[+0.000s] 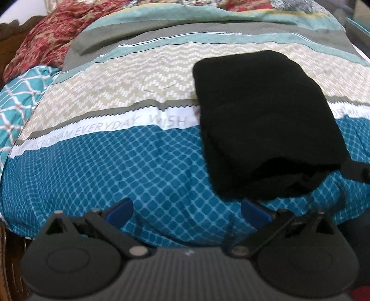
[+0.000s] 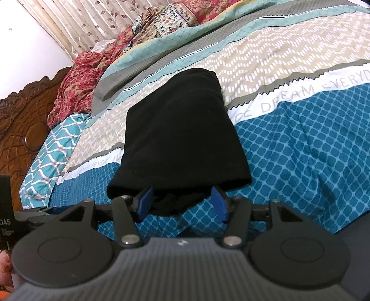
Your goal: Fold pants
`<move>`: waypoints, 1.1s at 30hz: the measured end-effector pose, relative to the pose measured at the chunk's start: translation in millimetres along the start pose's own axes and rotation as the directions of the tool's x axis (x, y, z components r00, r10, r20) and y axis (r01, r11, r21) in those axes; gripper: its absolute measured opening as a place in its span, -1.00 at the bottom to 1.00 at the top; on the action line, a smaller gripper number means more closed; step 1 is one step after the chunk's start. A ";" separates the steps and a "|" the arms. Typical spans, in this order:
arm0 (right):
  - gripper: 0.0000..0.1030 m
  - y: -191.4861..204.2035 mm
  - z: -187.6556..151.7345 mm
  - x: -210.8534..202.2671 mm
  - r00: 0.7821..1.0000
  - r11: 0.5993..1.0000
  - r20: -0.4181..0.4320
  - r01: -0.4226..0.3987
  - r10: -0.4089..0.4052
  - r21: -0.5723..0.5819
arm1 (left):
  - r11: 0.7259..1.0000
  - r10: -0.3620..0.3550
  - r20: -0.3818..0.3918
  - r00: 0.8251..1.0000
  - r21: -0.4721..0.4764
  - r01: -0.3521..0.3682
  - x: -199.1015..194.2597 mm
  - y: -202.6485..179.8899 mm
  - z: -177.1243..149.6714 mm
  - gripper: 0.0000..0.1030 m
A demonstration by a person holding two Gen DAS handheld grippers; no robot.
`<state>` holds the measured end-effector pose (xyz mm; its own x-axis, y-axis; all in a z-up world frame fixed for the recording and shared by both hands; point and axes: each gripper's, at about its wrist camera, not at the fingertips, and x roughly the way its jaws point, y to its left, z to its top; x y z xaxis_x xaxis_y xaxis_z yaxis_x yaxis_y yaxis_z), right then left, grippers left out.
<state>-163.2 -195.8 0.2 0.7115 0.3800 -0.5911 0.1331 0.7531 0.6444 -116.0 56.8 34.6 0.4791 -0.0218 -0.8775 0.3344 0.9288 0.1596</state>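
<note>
The black pants (image 1: 261, 120) lie folded into a compact rectangle on the patterned bedspread (image 1: 129, 166). My left gripper (image 1: 187, 209) is open and empty, hovering over the blue part of the spread, left of the pants' near edge. In the right wrist view the pants (image 2: 182, 134) lie straight ahead. My right gripper (image 2: 182, 202) is open, its blue pads on either side of the pants' near edge, not closed on it.
A red floral cloth (image 2: 76, 78) is bunched at the far end by the carved wooden headboard (image 2: 23, 120). A teal patterned pillow (image 2: 50, 157) lies left of the pants. Curtains (image 2: 76, 20) hang behind the bed.
</note>
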 end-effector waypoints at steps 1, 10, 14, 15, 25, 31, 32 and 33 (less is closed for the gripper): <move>0.14 -1.2 0.0 -0.2 1.000 1.000 0.000 -0.001 0.001 0.005 | 1.000 -0.002 -0.004 1.000 0.009 0.002 0.4 -2.4 -0.5 1.00; 0.15 -5.5 -0.9 -0.5 1.000 1.000 -0.005 -0.008 0.008 0.030 | 0.999 -0.002 -0.014 1.000 0.044 0.003 0.1 -11.5 -2.8 1.00; 0.15 -4.9 -1.2 -0.4 1.000 0.999 -0.005 -0.010 0.010 0.032 | 0.999 -0.002 -0.021 1.000 0.038 0.002 1.6 -9.8 -2.8 1.00; 0.15 -4.2 -1.6 -0.8 1.000 0.999 -0.006 -0.011 0.011 0.034 | 0.999 -0.001 -0.022 1.000 0.039 0.002 1.6 -9.7 -2.9 1.00; 0.15 -0.6 -2.5 2.1 1.000 1.000 -0.026 -0.016 0.017 0.024 | 1.000 -0.005 -0.034 0.999 0.027 0.006 4.5 -5.0 -4.5 1.00; 0.17 1.2 -2.8 4.5 0.999 1.000 -0.034 -0.015 0.015 0.016 | 1.000 -0.009 -0.038 0.999 0.016 0.009 5.8 -3.0 -5.2 1.00; 0.18 1.8 -2.7 4.8 0.999 1.000 -0.035 -0.014 0.014 0.013 | 1.000 -0.010 -0.038 0.999 0.014 0.011 6.0 -2.7 -5.3 1.00; 0.19 2.4 -2.6 5.0 0.999 1.000 -0.035 -0.013 0.013 0.010 | 1.000 -0.012 -0.039 0.999 0.011 0.013 6.3 -2.4 -5.4 1.00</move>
<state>-161.1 -190.7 -2.6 0.6883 0.4086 -0.5994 0.1306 0.7430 0.6564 -118.2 56.5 26.3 0.4429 -0.0185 -0.8964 0.3494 0.9243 0.1536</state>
